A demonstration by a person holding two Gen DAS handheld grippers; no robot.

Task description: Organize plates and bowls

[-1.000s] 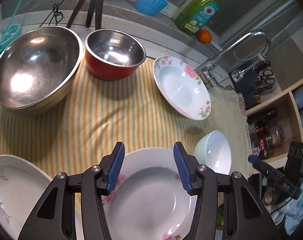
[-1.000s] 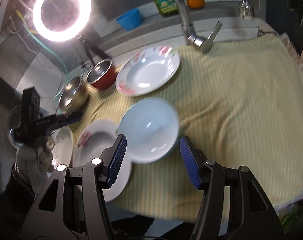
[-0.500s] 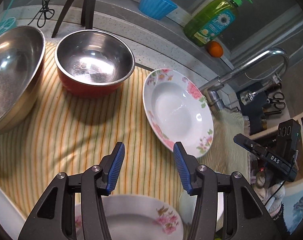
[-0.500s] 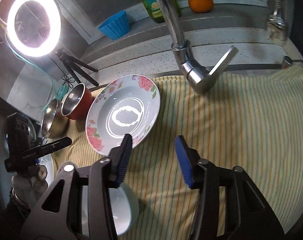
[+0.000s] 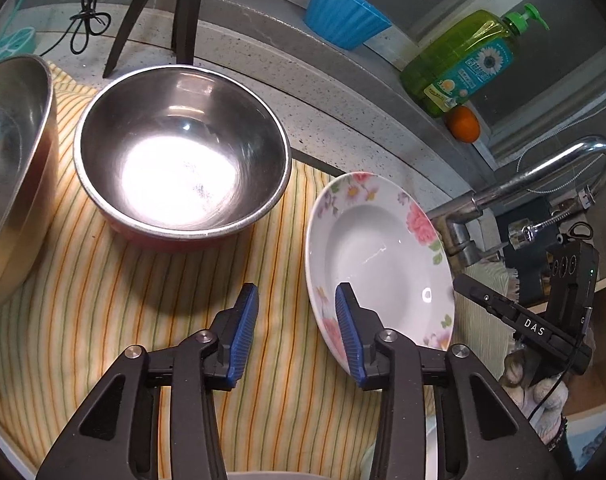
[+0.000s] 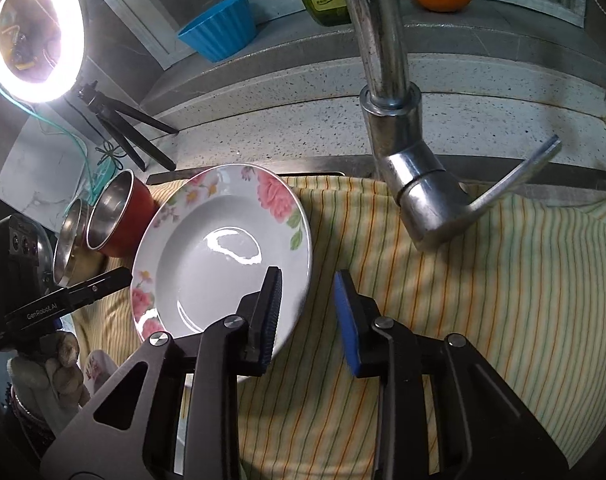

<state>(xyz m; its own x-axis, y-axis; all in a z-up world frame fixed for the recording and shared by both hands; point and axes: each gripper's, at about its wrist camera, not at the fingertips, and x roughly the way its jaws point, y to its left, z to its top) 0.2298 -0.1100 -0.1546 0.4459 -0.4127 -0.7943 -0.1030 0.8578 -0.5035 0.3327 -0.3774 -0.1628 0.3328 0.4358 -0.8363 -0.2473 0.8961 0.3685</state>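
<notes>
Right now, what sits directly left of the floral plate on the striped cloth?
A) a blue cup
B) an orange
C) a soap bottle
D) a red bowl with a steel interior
D: the red bowl stands on the striped cloth beside the floral plate.

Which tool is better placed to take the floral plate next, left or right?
Probably the right tool: it is open and the floral plate rim lies just beside its left finger. The left tool, also open, points between the plate and the red bowl.

A home kitchen: tap (image 6: 387, 92) over a speckled worktop (image 6: 303, 120), soap bottle (image 5: 463, 64), plate (image 6: 223, 252), bowl (image 5: 179, 152).
</notes>
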